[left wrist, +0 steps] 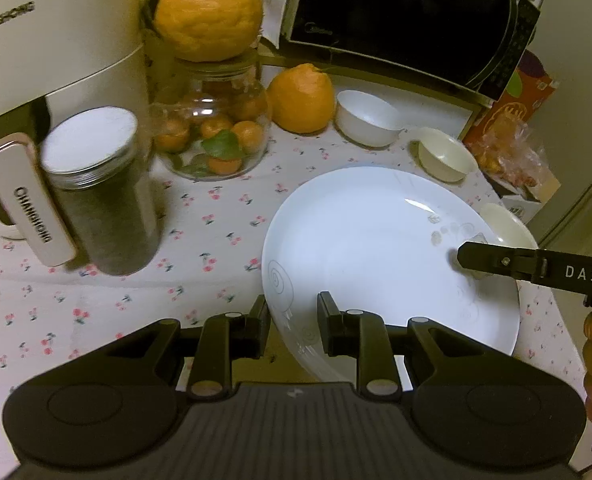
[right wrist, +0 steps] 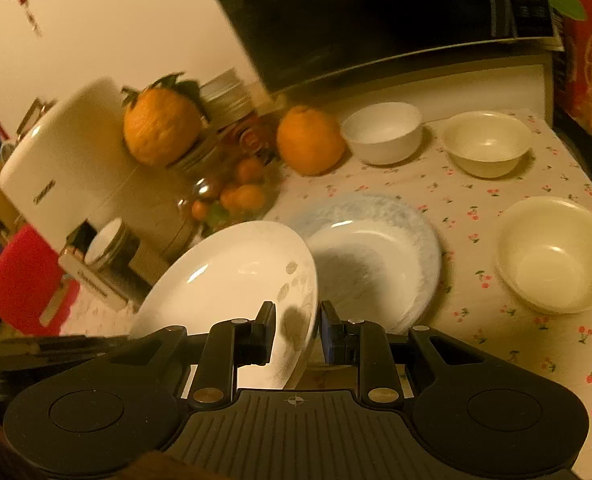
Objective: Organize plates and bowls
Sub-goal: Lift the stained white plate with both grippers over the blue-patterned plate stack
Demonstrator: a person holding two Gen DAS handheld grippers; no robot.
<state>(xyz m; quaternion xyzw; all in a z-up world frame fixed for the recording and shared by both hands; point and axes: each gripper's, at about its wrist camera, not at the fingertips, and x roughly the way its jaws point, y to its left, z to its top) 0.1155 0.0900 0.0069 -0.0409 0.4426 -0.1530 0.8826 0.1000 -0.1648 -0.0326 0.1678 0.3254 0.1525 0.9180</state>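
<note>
A white plate with a faint leaf pattern is held tilted above the flowered tablecloth. My left gripper is shut on its near rim. My right gripper comes in from the right and is shut on the opposite rim. In the right wrist view the same plate sits between the right gripper's pads. Just beyond it a blue-rimmed plate lies flat on the table. A white bowl, a small cream bowl and a larger cream bowl stand upright and apart.
A white appliance and a metal-lidded jar stand at the left. A glass jar of oranges carries a large citrus on its lid, and another citrus sits beside it. A microwave fills the back, with a red box at the right.
</note>
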